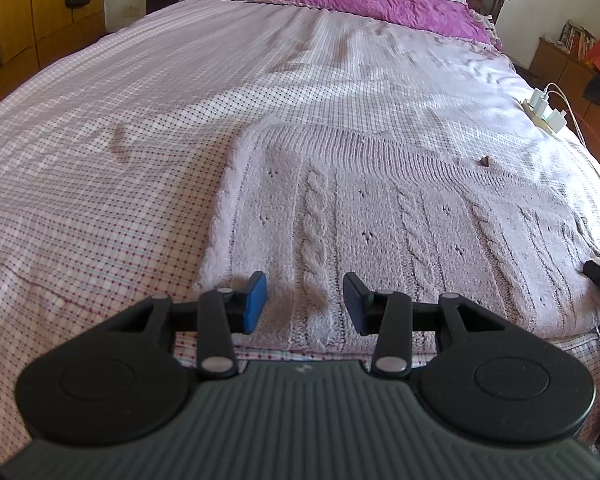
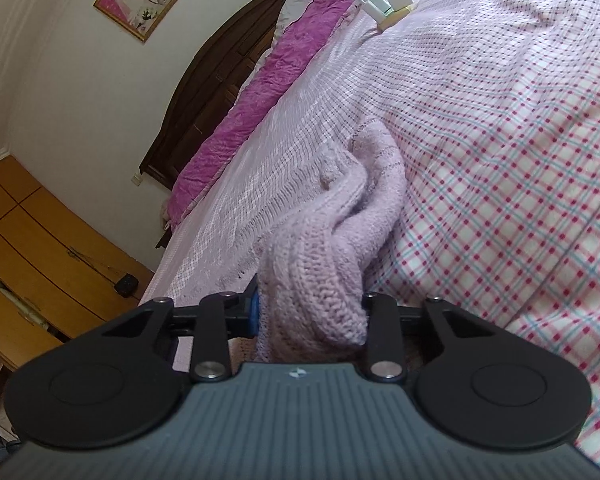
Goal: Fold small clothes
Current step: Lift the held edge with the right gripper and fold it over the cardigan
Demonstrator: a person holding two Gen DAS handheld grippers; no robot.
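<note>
Right tongs — bunched pink knit between

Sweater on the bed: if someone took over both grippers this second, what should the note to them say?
Left gripper: open, hovering over the near edge of the sweater, gripping nothing.
Right gripper: shut on a bunched part of the sweater at its right side.
Sweater: mostly flat on the checked bedsheet, cable-knit side up, near the bed's edge.
Done: right side gripped; no finished fold shows.
Left: probably grip with the left too, fold the sweater over, flatten it.
Mind the chargers on the bed's right edge.
</note>
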